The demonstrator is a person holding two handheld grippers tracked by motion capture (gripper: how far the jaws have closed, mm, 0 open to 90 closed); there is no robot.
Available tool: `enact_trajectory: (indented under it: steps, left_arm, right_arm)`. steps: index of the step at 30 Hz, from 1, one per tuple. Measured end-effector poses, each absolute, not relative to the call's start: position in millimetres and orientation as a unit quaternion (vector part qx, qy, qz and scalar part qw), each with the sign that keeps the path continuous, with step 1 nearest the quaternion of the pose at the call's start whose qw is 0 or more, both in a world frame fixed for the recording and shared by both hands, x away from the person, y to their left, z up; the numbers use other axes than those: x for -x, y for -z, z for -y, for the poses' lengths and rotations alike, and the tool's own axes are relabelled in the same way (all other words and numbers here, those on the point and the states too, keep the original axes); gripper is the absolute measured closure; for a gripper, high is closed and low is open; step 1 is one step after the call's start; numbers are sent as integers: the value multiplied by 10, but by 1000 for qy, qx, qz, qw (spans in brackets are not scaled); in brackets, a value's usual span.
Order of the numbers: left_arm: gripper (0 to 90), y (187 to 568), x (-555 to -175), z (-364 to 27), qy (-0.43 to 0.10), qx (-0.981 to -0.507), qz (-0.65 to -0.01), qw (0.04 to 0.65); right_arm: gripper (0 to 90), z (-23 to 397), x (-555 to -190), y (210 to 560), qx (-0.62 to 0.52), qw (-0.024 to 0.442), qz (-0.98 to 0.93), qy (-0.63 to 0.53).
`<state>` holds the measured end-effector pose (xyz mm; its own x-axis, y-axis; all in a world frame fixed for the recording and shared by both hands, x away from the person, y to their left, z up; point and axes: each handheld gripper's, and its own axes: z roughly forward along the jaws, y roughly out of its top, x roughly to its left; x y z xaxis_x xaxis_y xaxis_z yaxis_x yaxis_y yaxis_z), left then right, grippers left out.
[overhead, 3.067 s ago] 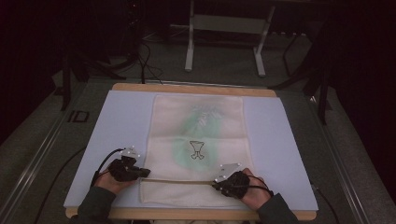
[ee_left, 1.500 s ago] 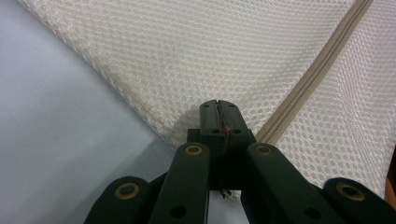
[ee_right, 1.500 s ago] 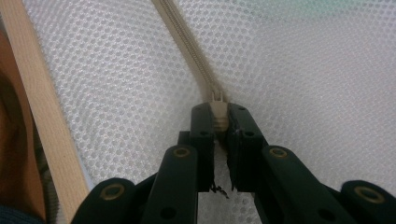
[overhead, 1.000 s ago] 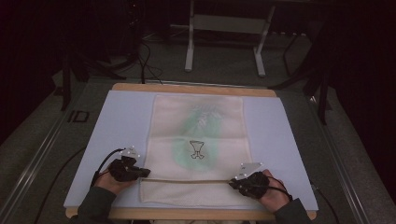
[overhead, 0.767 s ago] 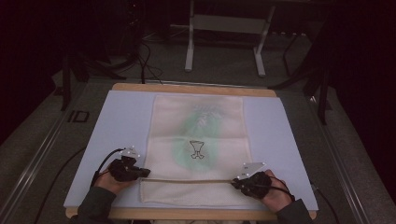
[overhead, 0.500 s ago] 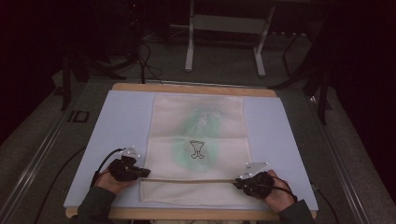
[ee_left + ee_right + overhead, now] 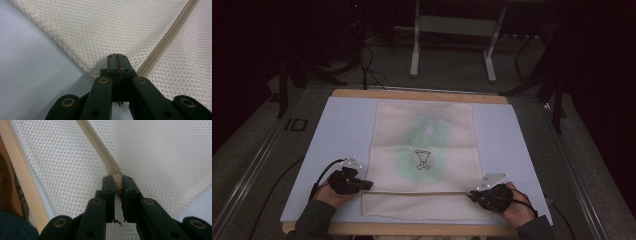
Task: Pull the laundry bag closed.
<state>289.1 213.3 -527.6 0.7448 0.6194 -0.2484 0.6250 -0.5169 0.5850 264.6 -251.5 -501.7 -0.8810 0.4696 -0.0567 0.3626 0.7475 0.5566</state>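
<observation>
Clamping the mesh bag [image 7: 424,150] edge, left hand-held gripper [image 7: 116,62]; right hand-held gripper [image 7: 117,185] pinches zipper pull [image 7: 116,178].

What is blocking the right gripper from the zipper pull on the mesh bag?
Nothing visible. The right gripper already has its jaws shut on the zipper pull, at the right end of the zipper line. The left gripper pinches the mesh bag at its left edge.

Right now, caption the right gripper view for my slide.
Right gripper shut on the zipper pull of a white mesh bag lying flat.
</observation>
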Motion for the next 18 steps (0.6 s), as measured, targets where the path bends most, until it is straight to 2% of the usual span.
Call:
enact_trajectory:
  steps: [18]
  left_arm:
    - [900, 5274, -2892, -2131, 4, -872, -357, 336]
  right_arm:
    - [823, 2653, -2689, 4992, -217, 79, -932, -280]
